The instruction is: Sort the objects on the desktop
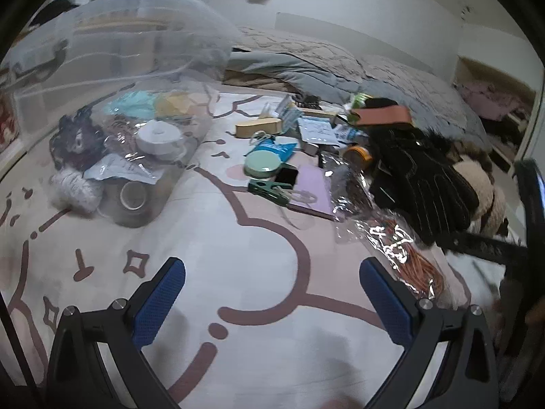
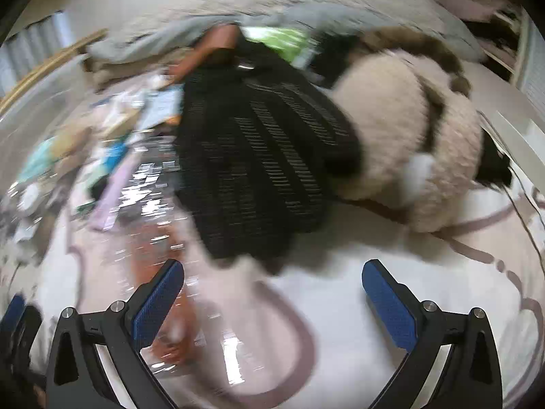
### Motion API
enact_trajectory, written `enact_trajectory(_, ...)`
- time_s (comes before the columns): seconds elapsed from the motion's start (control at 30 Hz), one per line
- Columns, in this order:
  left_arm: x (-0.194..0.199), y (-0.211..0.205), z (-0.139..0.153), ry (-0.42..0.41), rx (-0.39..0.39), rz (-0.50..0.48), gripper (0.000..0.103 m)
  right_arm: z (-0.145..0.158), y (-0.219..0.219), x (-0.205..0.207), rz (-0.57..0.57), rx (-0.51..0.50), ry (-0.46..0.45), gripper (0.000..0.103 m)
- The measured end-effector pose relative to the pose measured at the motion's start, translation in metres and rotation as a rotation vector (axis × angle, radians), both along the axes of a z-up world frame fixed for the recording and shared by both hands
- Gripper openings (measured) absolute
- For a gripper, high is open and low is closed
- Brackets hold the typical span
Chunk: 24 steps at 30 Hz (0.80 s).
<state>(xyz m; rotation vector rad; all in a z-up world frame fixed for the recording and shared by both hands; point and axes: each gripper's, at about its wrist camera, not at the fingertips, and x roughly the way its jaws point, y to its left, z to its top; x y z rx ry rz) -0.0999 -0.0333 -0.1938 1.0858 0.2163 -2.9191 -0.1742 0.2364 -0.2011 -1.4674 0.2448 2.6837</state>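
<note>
Two grippers, both spread wide and holding nothing. The left gripper (image 1: pixel 272 272) hovers over bare patterned bedsheet (image 1: pixel 238 245); a cellophane packet of orange cord (image 1: pixel 408 262) lies just beside its right finger. Farther off sit a green clip (image 1: pixel 270 189), black gloves (image 1: pixel 419 184), and, far left, a clear bin (image 1: pixel 112 102) of sorted items. The right gripper (image 2: pixel 272 274) faces the gloves (image 2: pixel 259 170), blurred, just beyond its fingertips, a fleecy cream item (image 2: pixel 408 143) to their right.

Patterned bed sheet (image 1: pixel 238 255) bears clear bin (image 1: pixel 112 78), black glove (image 1: pixel 422 184).
</note>
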Motion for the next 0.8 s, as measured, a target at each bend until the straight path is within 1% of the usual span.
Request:
enact_trajectory(0.1, 0.0, 0.01, -0.002, 0.004, -0.041, -0.028, 0.103, -0.015, 0.01, -0.007, -0.023, -0.017, -0.083, 0.103)
enact_trajectory(0.17, 0.0, 0.017, -0.005, 0.005, -0.071, -0.044, 0.103, -0.023, 0.006, -0.013, -0.01, 0.021, -0.124, 0.103)
enact_trajectory(0.2, 0.0, 0.019, -0.005, 0.005, -0.08, -0.049, 0.103, -0.023, 0.003, -0.014, 0.003, 0.042, -0.122, 0.103)
enact_trajectory(0.3, -0.001, 0.024, -0.007, 0.004, -0.091, -0.064, 0.103, -0.021, -0.011, -0.014, 0.074, 0.061, -0.108, 0.103)
enact_trajectory(0.4, 0.0, 0.027, -0.007, 0.007, -0.075, -0.086, 0.103, -0.02, -0.021, -0.012, 0.13, 0.064, -0.096, 0.103)
enact_trajectory(0.47, 0.001, 0.028, -0.007, 0.012, -0.044, -0.108, 0.103, -0.02, -0.025, -0.011, 0.168, 0.04, -0.086, 0.103)
enact_trajectory(0.53, 0.001, 0.03, -0.007, 0.011, -0.023, -0.123, 0.103, -0.019, -0.032, -0.009, 0.213, 0.037, -0.077, 0.103)
enact_trajectory(0.6, 0.001, 0.032, -0.007, 0.012, -0.023, -0.129, 0.103, -0.017, -0.035, -0.009, 0.245, 0.016, -0.069, 0.103)
enact_trajectory(0.7, 0.003, 0.035, -0.008, 0.01, -0.011, -0.154, 0.103, -0.016, -0.04, -0.012, 0.238, -0.03, -0.061, 0.103)
enact_trajectory(0.8, 0.003, 0.04, -0.009, 0.001, 0.021, -0.192, 0.103, -0.014, -0.033, -0.014, 0.22, -0.104, -0.054, 0.103)
